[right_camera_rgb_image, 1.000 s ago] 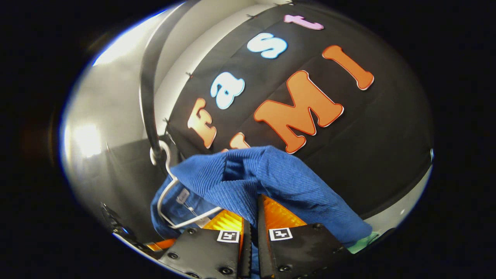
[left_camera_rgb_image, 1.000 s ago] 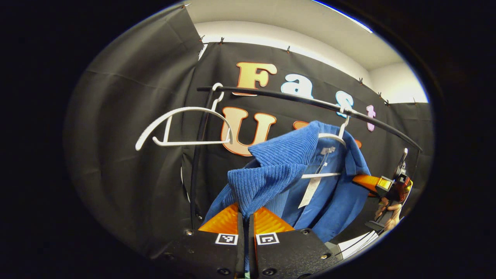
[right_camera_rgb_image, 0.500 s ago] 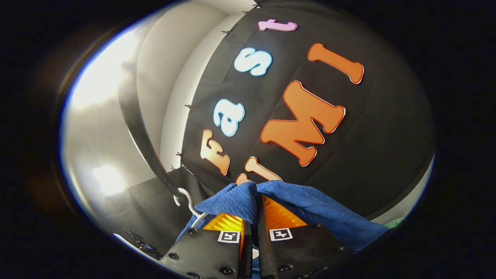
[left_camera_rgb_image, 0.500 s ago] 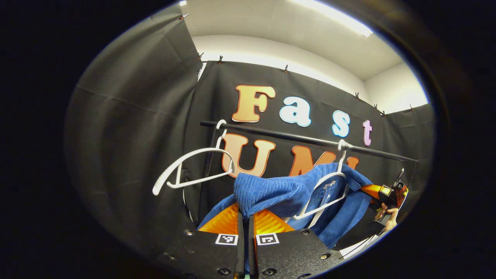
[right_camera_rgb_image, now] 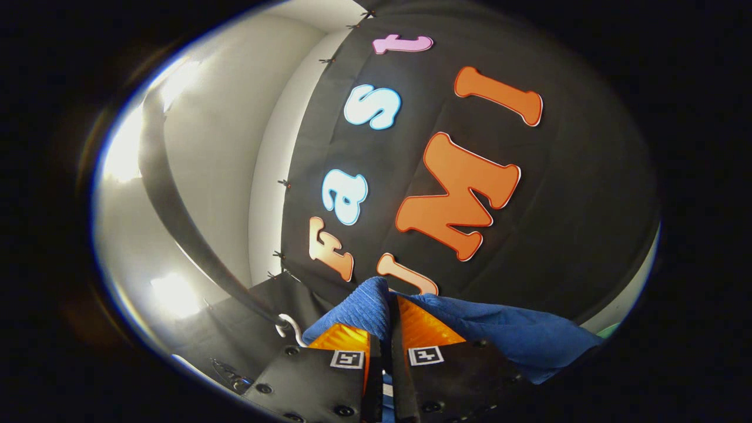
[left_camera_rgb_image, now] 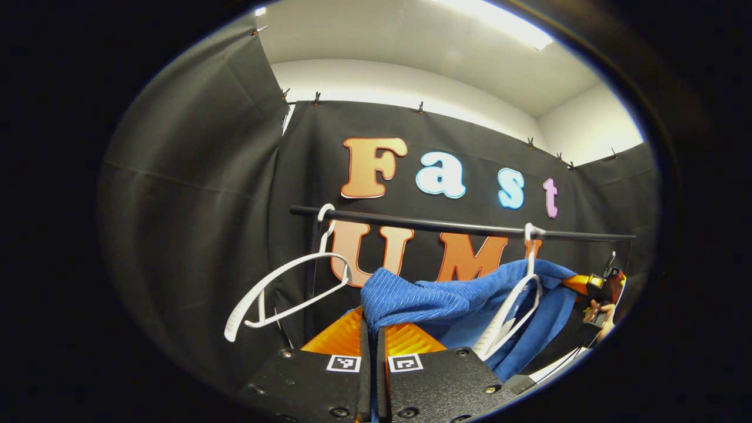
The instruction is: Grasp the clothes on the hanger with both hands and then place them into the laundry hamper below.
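Both grippers' jaws on blue garment

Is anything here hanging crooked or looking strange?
Yes. The right hanger on the rail is swung askew, dragged by the blue garment both tools pinch. The empty hanger also hangs tilted.

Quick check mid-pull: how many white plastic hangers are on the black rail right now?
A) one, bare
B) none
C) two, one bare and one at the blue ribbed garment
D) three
C: on the black rail, one white plastic hanger hangs bare, another white hanger sits against the blue ribbed garment.
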